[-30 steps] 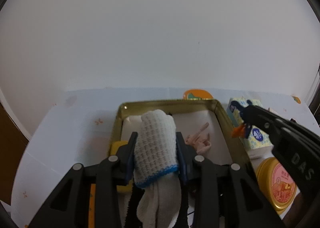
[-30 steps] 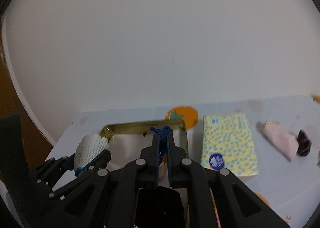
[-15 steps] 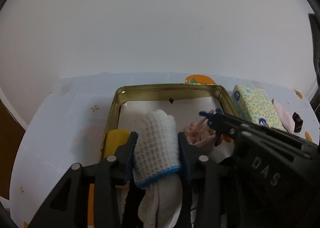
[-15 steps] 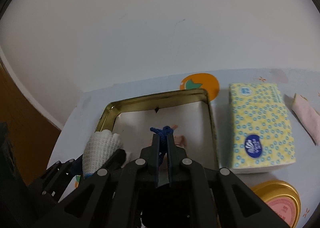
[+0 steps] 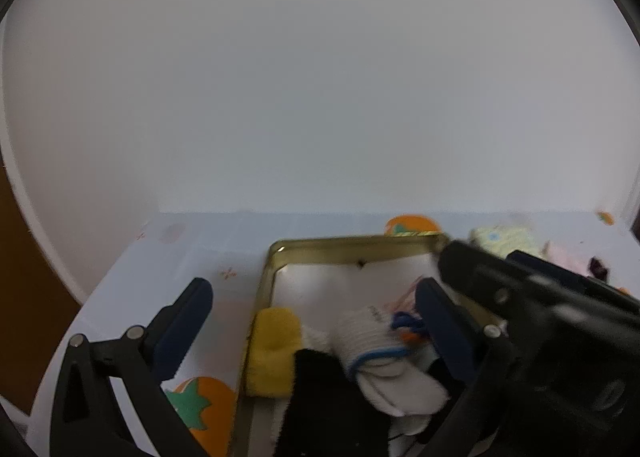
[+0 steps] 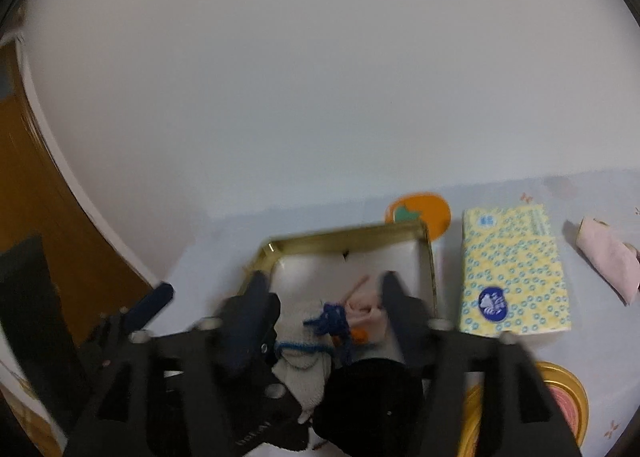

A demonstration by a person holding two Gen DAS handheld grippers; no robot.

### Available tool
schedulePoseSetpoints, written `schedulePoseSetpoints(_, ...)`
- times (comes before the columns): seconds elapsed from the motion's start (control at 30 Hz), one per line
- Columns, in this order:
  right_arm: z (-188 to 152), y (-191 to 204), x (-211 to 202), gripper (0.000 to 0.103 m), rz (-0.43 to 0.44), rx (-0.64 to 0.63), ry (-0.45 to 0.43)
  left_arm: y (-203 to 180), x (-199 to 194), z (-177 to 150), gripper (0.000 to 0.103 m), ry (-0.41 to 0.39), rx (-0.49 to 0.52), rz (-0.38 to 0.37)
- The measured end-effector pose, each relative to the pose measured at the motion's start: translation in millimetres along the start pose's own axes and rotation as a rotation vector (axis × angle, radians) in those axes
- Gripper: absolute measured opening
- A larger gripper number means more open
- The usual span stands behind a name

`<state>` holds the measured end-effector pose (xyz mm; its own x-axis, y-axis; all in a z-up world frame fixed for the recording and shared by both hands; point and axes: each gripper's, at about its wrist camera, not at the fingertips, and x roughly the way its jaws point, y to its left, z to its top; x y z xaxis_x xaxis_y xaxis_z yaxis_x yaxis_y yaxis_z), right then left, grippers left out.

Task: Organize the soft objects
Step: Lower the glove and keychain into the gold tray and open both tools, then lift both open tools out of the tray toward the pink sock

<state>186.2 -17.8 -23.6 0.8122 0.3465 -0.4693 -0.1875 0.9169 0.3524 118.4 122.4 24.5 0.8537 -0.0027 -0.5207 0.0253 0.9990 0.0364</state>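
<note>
A gold tin box (image 5: 344, 247) (image 6: 344, 239) lined with white sits on the table. Inside lie a white knitted cloth with blue trim (image 5: 372, 341) (image 6: 304, 353), a blue yarn piece (image 5: 406, 323) (image 6: 332, 319), a pink item (image 6: 366, 311), a yellow soft piece (image 5: 274, 353) and a black cloth (image 5: 320, 397) (image 6: 368, 397). My left gripper (image 5: 316, 309) is open and empty over the box's near left side. My right gripper (image 6: 324, 285) is open and empty above the box.
A yellow patterned tissue pack (image 6: 514, 273) lies right of the box. A pink cloth (image 6: 608, 257) lies further right. A round gold lid (image 6: 568, 405) sits at the near right. Orange fruit prints (image 6: 418, 213) mark the tablecloth. A white wall stands behind.
Both grippers opened. The white cloth dropped from the left gripper into the box, and the blue yarn piece dropped from the right gripper onto it.
</note>
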Motion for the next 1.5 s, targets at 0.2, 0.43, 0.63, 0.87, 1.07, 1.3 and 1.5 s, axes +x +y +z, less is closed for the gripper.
schedulePoseSetpoints(0.2,-13.8,-9.6,-34.1,0.068,-0.115,-0.044,-0.145,-3.7,-6.9,-3.9,0.103,-0.026,-0.018,-0.029)
schedulePoseSetpoints(0.43,-49.3,-28.7,-65.4,0.068,-0.237,-0.05,-0.323,-12.9,-27.7,-21.7,0.103,-0.099,-0.047,-0.029)
schedulePoseSetpoints(0.63,-58.6,-52.4,-77.0,0.068,-0.268,0.012,-0.396,-20.8,-53.9,-41.1,0.103,-0.21,-0.054,0.008)
schedulePoseSetpoints(0.87,-69.8,-61.6,-88.6,0.068,-0.282,-0.037,-0.4,-22.4,-57.9,-56.4,0.103,-0.24,-0.101,0.021)
schedulePoseSetpoints(1.07,-77.6,-70.9,-99.1,0.068,-0.318,-0.073,-0.389,-24.7,-58.3,-63.9,0.103,-0.251,-0.113,0.045)
schedulePoseSetpoints(1.3,-80.4,-87.5,-108.4,0.068,-0.338,-0.092,-0.353,-37.1,-65.6,-71.9,0.103,-0.254,-0.08,0.039)
schedulePoseSetpoints(1.5,-84.9,-106.5,-129.1,0.068,-0.355,-0.118,-0.333,-53.1,-72.5,-77.4,0.103,-0.238,-0.074,0.005)
